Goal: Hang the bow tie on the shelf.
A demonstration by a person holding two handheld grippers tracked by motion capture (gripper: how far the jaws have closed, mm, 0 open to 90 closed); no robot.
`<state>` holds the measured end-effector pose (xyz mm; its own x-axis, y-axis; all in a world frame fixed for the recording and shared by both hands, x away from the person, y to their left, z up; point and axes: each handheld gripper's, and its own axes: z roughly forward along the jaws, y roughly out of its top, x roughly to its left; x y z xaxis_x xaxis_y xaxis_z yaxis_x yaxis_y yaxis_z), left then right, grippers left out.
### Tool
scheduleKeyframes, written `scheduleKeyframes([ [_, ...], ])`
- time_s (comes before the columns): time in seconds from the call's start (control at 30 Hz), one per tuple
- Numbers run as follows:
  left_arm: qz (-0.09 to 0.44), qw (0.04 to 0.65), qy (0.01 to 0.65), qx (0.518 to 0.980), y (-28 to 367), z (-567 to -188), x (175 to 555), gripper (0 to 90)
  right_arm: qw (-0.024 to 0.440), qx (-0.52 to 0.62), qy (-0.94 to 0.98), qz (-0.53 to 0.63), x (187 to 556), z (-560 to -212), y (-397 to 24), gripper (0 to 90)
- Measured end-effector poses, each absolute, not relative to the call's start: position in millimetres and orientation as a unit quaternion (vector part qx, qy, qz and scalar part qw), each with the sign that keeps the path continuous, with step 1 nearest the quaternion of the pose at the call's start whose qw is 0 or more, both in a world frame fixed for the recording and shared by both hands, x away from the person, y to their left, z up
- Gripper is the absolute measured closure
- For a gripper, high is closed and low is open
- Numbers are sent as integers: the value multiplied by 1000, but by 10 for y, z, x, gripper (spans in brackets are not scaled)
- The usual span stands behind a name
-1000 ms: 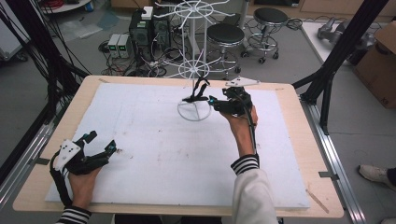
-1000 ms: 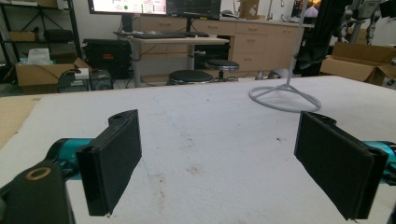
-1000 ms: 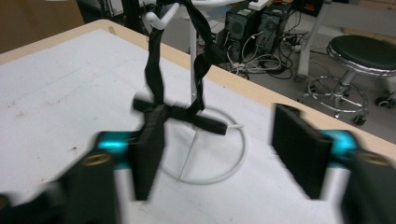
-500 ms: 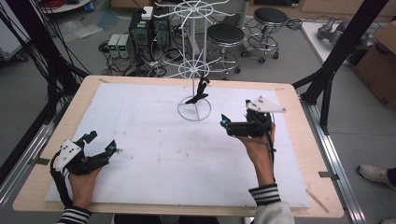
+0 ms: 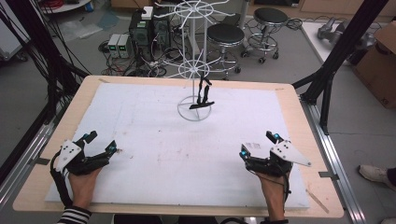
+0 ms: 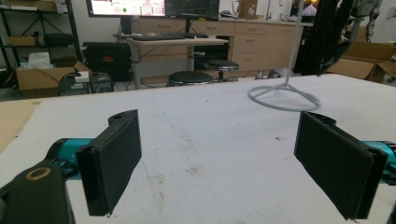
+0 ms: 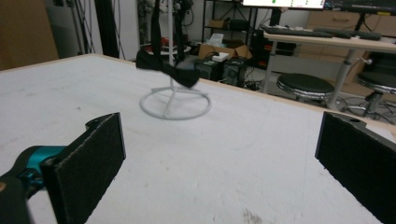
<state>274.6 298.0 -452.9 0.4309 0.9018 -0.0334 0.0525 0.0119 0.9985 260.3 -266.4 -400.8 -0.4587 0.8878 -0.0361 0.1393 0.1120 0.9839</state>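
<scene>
Holding both grippers low over the white foam mat (image 5: 154,154), I am keeping them near my edge of the table (image 5: 299,98), well apart from each other. My left gripper (image 5: 100,146) is sitting at the mat's near left corner with its jaws spread wide and nothing between them; in the left gripper view its two black pads (image 6: 114,161) are standing far apart with only bare, slightly stained mat showing in the gap. My right gripper (image 5: 259,144) is resting at the near right side, its grey three-cornered plate pointing outward, and its jaws are likewise gaping and empty; in the right gripper view the pads (image 7: 91,165) are framing a wide stretch of mat.

Toward the far side of the mat, near its middle, a white wire display stand (image 5: 195,70) is rising on a round ring base, with two spoked tiers up its pole. A black bow tie (image 5: 201,105) is hanging by its strap from the lower tier, dangling just above the ring base. In the right gripper view the bow tie (image 7: 168,70) is hanging in front of the pole, over the ring. In the left gripper view the stand's ring base (image 6: 284,97) is lying off to the right.

Beyond the table, round black stools (image 5: 225,35) and small computer cases (image 5: 140,32) are standing on the floor.
</scene>
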Motion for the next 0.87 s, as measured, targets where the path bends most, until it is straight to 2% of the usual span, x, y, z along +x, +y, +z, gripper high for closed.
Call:
scheduleKeyframes([
  [0.37,361,592,391,606,2972,-4530,2742,153,354,407,648,538,2563,-4384,-2766,5],
  [0.5,362,591,391,606,2969,-4530,2740,153,342,414,650,538,2579,-4492,-2769,4],
  [0.87,365,589,388,608,2966,-4530,2736,153,352,409,647,539,2578,-4503,-2766,4],
])
